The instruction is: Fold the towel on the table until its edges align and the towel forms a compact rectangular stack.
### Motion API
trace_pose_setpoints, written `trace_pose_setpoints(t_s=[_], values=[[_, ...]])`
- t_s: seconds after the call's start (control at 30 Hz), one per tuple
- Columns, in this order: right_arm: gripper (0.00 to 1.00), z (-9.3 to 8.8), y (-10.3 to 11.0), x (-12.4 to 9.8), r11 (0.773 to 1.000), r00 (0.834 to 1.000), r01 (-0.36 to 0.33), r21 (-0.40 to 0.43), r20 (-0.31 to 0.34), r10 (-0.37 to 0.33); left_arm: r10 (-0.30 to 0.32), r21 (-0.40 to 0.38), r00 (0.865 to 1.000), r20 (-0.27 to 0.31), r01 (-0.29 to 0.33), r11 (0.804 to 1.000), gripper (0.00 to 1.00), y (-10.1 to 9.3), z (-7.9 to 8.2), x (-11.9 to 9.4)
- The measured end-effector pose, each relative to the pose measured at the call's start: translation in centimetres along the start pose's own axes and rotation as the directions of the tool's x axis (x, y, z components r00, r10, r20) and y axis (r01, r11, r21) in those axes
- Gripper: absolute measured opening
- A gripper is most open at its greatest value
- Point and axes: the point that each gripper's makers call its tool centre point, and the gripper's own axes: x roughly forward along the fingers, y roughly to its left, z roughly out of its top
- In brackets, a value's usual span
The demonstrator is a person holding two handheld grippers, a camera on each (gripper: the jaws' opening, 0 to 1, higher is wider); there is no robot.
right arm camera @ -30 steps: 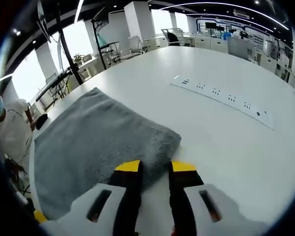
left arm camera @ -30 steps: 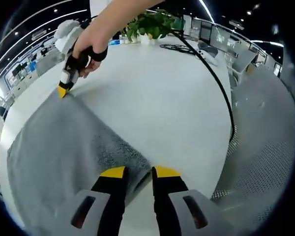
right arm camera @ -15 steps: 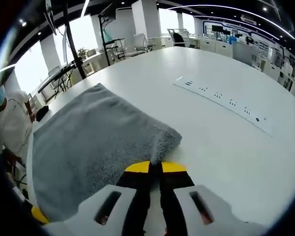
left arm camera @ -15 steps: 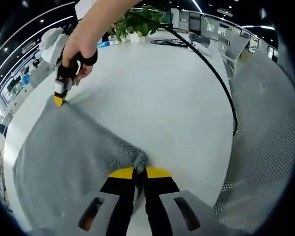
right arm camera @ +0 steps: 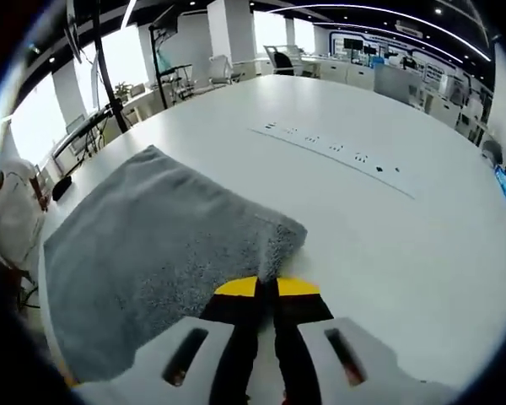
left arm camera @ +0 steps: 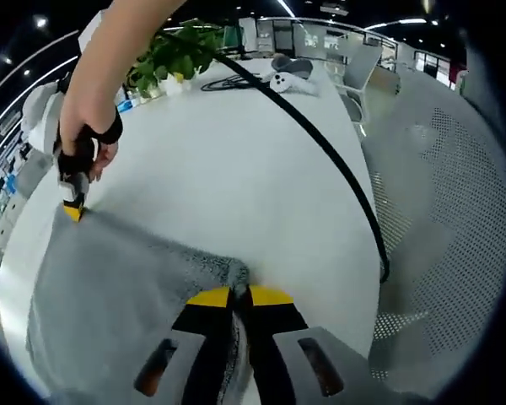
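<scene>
Two corners of the grey towel [left arm camera: 126, 287] are pinched: your left tongs [left arm camera: 239, 297] grasp one at lower centre, your right tongs [right arm camera: 266, 287] apparently another. It lies across the white bench [right arm camera: 388, 245], lower left in both views.

Flat grey terry towel [left arm camera: 110, 287] lies on the big white round table [left arm camera: 236, 177], near its edge. Left gripper [left arm camera: 239, 294] sits at one towel corner, jaws closed on the cloth. In the left gripper view the right gripper [left arm camera: 72, 207] is at the next corner, across the towel, held by a person's hand [left arm camera: 84, 126]. A black cable [left arm camera: 320, 143] runs over the table behind the towel toward a green potted plant [left arm camera: 173, 55] at the far side. Right gripper view: towel [right arm camera: 152, 245] spreads left of the jaws, a long flat power strip [right arm camera: 337, 152] lies well apart behind it.
</scene>
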Motion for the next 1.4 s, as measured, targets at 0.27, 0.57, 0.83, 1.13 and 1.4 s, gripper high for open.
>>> trace_pose_setpoints(t_s=[0.27, 0.57, 0.83, 1.13, 1.4], values=[[0.04, -3.3, -3.9, -3.0, 0.997, 0.998, 0.068, 0.043, -0.018, -0.067, -0.067, 0.064, 0.997, 0.041, 0.064, 0.996, 0.06, -2.5, 3.8, 2.6], [0.03, -5.1, -6.2, -5.2, 0.991, 0.994, 0.107, 0.076, -0.013, -0.106, -0.093, 0.066, 0.993, 0.077, 0.088, 0.994, 0.06, -3.3, 5.9, 3.3], [0.01, -4.3, -6.2, -5.5, 0.988, 0.994, 0.109, 0.110, 0.013, -0.111, -0.064, -0.021, 0.986, 0.151, 0.068, 0.997, 0.05, -2.8, 6.9, 2.1], [0.01, -2.4, -5.9, -6.7, 0.974, 0.991, 0.095, 0.207, 0.075, -0.113, -0.014, -0.075, 0.974, 0.227, 0.032, 0.997, 0.05, -2.1, 7.9, 0.0], [0.01, -0.3, -5.0, -8.0, 0.974, 0.987, 0.086, 0.209, 0.116, -0.112, 0.050, -0.116, 0.958, 0.281, -0.018, 0.993, 0.05, -0.9, 8.7, -2.9]])
